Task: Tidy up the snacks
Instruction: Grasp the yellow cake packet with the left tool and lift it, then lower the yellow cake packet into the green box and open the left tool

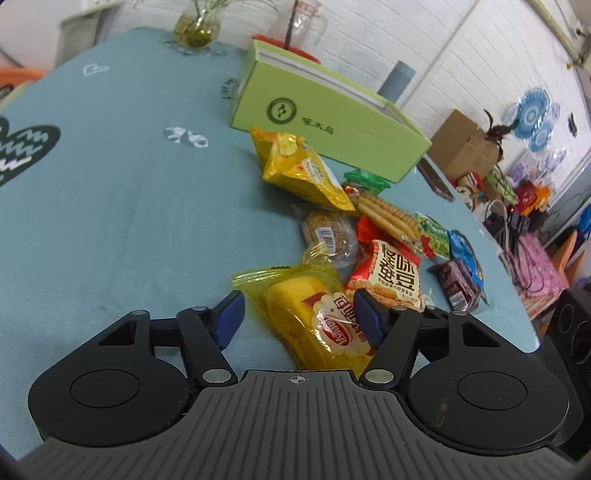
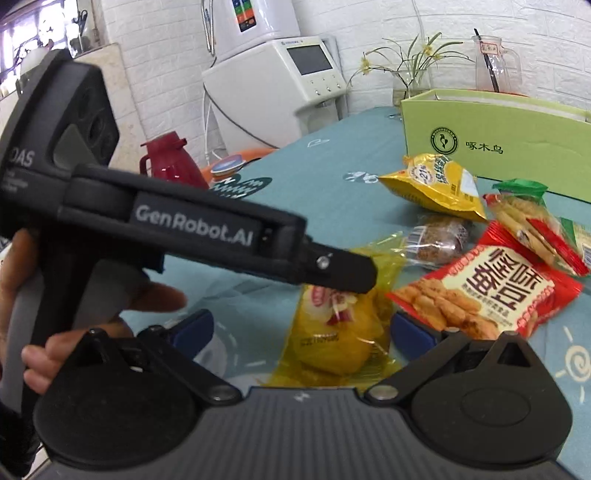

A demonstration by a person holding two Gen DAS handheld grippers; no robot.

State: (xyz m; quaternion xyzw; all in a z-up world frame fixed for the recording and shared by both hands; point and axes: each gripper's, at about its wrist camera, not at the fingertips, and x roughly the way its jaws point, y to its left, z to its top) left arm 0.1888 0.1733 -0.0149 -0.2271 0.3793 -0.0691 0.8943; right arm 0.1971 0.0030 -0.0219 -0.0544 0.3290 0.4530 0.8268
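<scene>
A yellow cake packet lies on the teal tablecloth. It sits between the blue pads of my left gripper. The right pad touches its wrapper and the left pad stands apart, so the gripper is open. My right gripper is wide open around the same packet from the other side. The left gripper crosses that view from the side, tip over the packet. Beyond lie a red snack packet, a yellow bag, biscuit sticks and a brown round cake.
An open green box stands behind the snacks. A plant vase and a glass pitcher stand at the table's far end. A hand grips the left gripper's handle. A red thermos and a white dispenser stand off the table.
</scene>
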